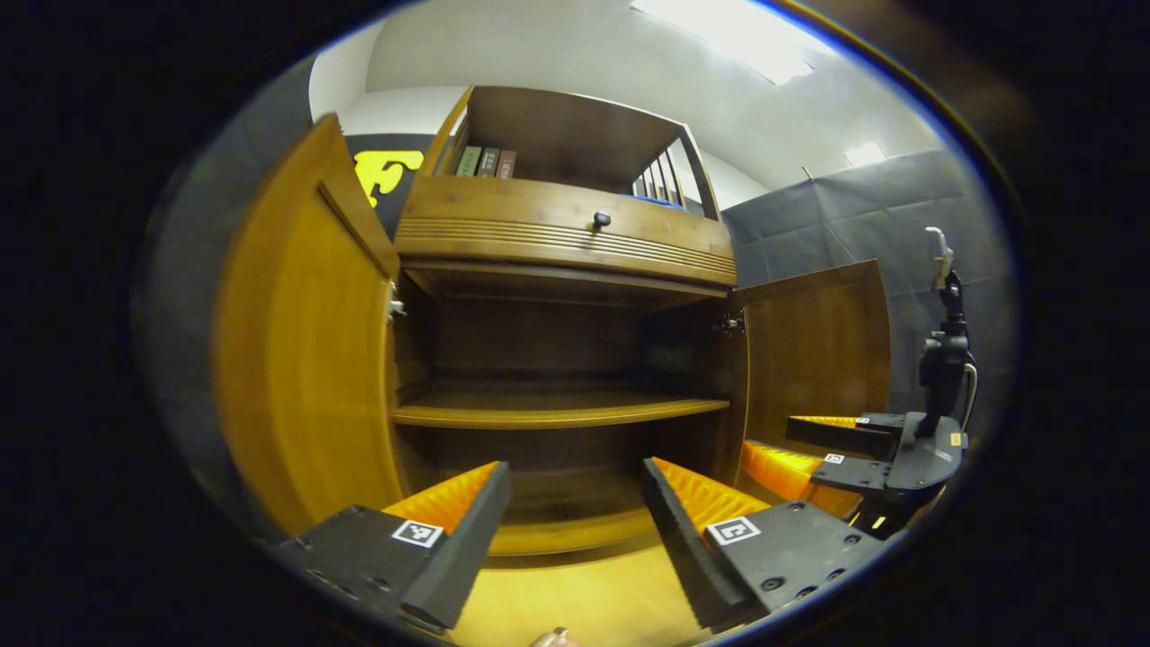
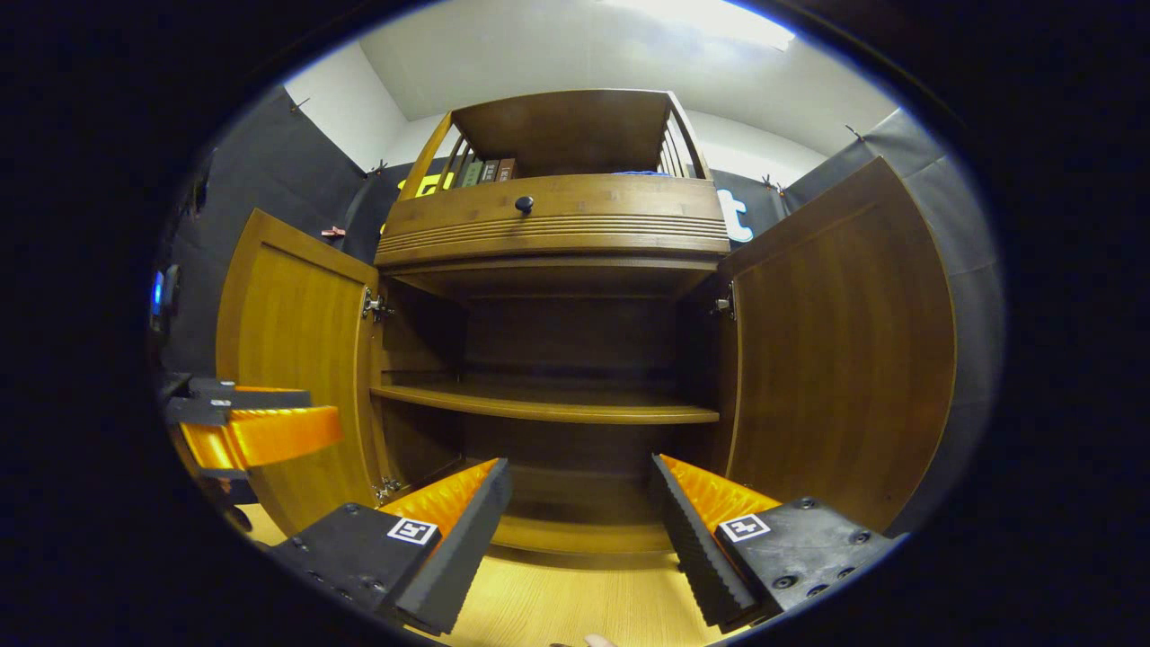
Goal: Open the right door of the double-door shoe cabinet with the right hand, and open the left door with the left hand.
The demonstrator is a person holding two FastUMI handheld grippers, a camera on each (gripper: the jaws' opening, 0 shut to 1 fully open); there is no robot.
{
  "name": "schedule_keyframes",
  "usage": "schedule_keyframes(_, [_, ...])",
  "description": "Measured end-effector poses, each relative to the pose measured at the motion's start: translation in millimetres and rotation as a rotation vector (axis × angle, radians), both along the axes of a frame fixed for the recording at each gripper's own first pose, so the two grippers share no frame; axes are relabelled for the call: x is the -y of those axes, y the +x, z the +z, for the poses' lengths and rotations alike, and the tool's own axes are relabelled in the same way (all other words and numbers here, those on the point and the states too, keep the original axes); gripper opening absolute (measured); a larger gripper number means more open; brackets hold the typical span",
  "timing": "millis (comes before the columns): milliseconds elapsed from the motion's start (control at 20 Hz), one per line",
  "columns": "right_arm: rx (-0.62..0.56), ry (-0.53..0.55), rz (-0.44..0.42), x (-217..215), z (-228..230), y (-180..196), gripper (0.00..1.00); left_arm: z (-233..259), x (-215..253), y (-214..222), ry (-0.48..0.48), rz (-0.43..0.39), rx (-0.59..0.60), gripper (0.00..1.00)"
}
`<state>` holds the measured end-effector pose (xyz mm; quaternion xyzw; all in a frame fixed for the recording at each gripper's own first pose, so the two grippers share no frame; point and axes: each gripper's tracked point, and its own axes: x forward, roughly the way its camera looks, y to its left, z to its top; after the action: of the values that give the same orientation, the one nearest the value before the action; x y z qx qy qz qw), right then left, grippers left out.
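Note:
The wooden double-door shoe cabinet (image 1: 557, 270) (image 2: 557, 225) stands with both doors swung wide. Its left door (image 1: 305, 350) (image 2: 292, 350) and right door (image 1: 813, 346) (image 2: 840, 346) both stand outward, baring a dark interior with one shelf (image 1: 557, 413) (image 2: 548, 406). My left gripper (image 1: 575, 481) is open in front of the opening, holding nothing. My right gripper (image 2: 582, 481) is open too, centred before the cabinet, and it also appears in the left gripper view at the right (image 1: 809, 449), near the right door. In the right gripper view the left gripper (image 2: 269, 418) hovers beside the left door.
A drawer with a dark round knob (image 1: 601, 218) (image 2: 524, 204) sits above the doors. Books (image 1: 486, 162) stand on the top shelf. Pale wooden floor (image 1: 575, 593) lies below. A dark stand (image 1: 943, 359) rises at the far right by the booth wall.

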<state>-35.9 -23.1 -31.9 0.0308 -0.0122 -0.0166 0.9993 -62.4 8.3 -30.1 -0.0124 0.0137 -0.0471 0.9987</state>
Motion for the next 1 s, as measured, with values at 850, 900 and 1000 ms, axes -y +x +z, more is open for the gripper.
schedule_keyframes(850, [-0.025,-0.018,0.006,3.6,-8.8,17.1,0.99,-9.4,-9.7,37.0,0.05,0.089,0.006,0.98])
schedule_keyframes(900, [-0.026,-0.018,0.009,2.2,-12.0,19.2,0.98,-9.9,-11.0,37.0,0.053,0.091,0.006,0.98])
schedule_keyframes(1000, [-0.027,-0.024,0.009,0.6,-11.3,20.6,0.97,-10.2,-12.2,37.8,0.057,0.091,0.005,0.99])
